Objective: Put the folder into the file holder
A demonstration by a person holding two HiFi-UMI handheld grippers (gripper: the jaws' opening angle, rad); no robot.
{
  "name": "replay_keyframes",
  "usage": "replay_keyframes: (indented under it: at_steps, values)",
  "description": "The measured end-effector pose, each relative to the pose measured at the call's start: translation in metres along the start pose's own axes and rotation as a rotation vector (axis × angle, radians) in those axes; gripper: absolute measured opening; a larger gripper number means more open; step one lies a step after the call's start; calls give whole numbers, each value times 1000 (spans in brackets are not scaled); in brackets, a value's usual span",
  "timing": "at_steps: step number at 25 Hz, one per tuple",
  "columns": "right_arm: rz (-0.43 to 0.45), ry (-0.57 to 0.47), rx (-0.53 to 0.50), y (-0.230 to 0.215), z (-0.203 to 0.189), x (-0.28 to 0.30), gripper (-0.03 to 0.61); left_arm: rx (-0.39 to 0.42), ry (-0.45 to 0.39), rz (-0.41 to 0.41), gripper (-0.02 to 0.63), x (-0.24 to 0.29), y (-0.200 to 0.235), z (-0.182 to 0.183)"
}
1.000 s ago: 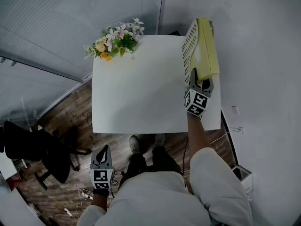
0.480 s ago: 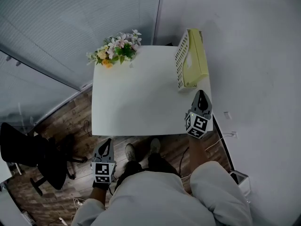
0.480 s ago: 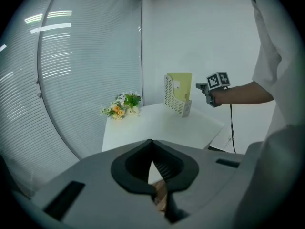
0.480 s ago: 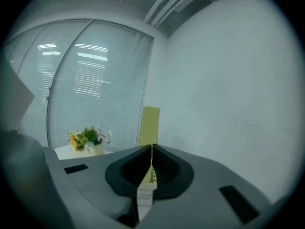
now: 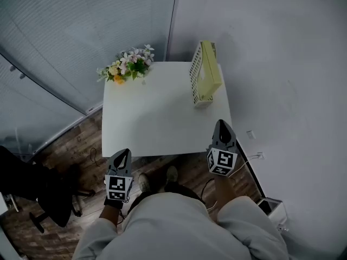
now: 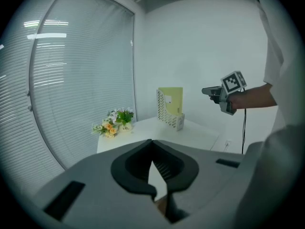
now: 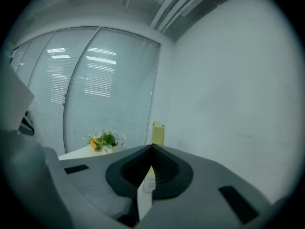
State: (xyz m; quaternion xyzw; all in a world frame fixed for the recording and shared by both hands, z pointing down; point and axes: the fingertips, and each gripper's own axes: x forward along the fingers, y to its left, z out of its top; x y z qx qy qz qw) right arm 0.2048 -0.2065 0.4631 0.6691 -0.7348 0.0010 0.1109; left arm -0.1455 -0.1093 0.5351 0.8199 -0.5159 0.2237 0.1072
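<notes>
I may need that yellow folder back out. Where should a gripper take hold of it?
Probably the top edge, coming from above: the folder stands upright in the file holder, rising clear of the latticed side that covers its lower part.

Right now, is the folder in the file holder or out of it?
In. The yellow folder stands upright inside the white file holder on the table, its top showing above the lattice wall.

Yellow folder [image 5: 210,76], white file holder [image 5: 196,79]
</notes>
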Motion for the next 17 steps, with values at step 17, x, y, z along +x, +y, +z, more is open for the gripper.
replay_keyframes:
  at_steps: [17]
  values:
    - [-5,11,8,5,5,-78,12,34,-60,-39,8,-35,-19,8]
